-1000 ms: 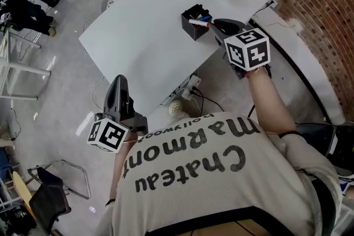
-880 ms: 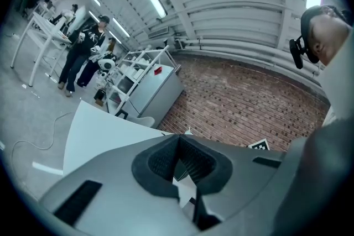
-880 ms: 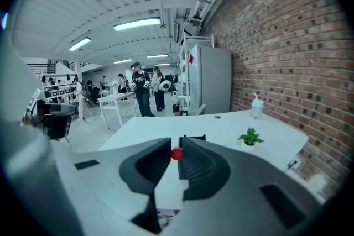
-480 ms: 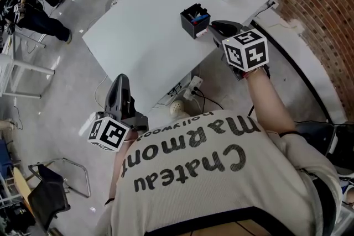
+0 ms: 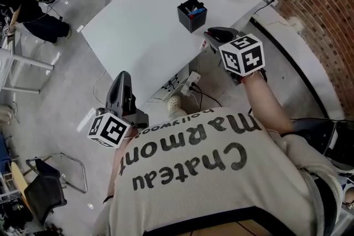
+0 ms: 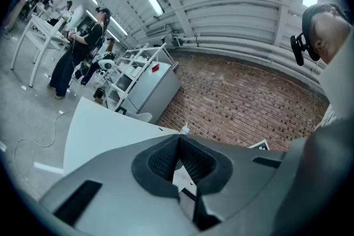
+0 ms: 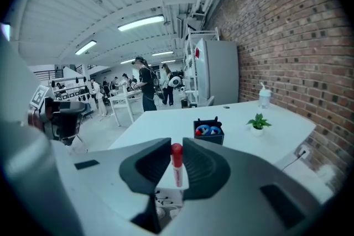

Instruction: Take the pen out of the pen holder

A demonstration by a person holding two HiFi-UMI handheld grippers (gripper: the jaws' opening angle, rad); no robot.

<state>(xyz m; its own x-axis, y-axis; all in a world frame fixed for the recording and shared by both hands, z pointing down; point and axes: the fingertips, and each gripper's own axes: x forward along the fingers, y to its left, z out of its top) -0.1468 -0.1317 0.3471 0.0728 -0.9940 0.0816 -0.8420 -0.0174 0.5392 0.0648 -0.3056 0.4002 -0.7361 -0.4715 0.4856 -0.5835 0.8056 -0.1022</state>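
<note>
My right hand-held gripper pinches the red-capped pen upright between half-closed jaws, clear of the pen holder ahead of it on the counter, and I fear so narrow a grip lets it pivot or slip; my left hand-held gripper is closed, empty.

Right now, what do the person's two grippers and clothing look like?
Both the left gripper and right gripper are dark grey, wedge-shaped two-jaw tools with ribbed black pads. Each carries a white cube printed with black square markers. The person wears a beige short-sleeved T-shirt with dark lettering.
</note>
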